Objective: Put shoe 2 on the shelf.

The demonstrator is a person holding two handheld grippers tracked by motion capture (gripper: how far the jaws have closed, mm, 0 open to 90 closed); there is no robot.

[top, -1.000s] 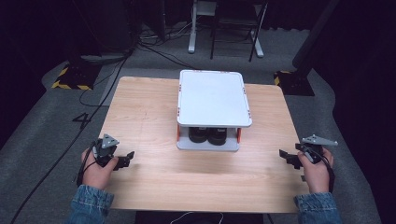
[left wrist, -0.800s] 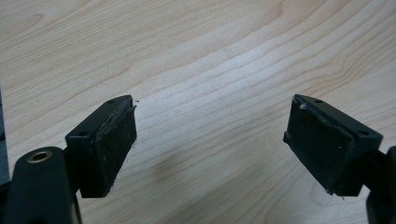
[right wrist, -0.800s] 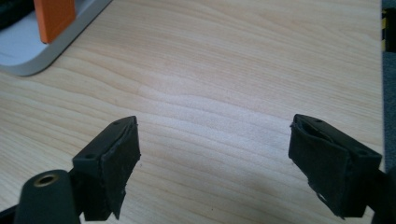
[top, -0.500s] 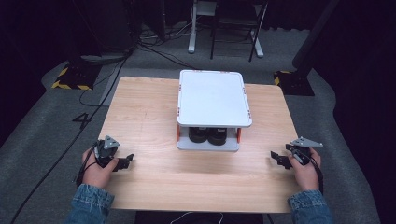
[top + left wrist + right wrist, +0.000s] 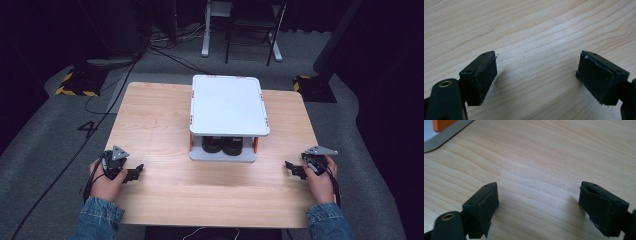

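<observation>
A white two-level rack [image 5: 227, 107] with orange corner posts stands at the middle back of the wooden table [image 5: 160, 120]. Two black round objects [image 5: 223, 145] sit on its lower shelf, under the white top. My left gripper [image 5: 134, 173] rests low at the table's front left, jaws wide apart over bare wood [image 5: 536, 72]. My right gripper [image 5: 292, 168] sits at the front right, also open with nothing between its jaws [image 5: 537, 202]. A grey base edge and an orange corner of the rack [image 5: 442, 132] show at the upper left of the right gripper view.
Beyond the table lie grey carpet, black cables [image 5: 155, 47], a white stand base [image 5: 207, 47] and yellow-black floor marks [image 5: 75, 90]. A cable [image 5: 70, 165] trails off the left gripper to the floor.
My right gripper has moved inward and slightly down toward the table's front right. The left gripper has shifted only a little.
</observation>
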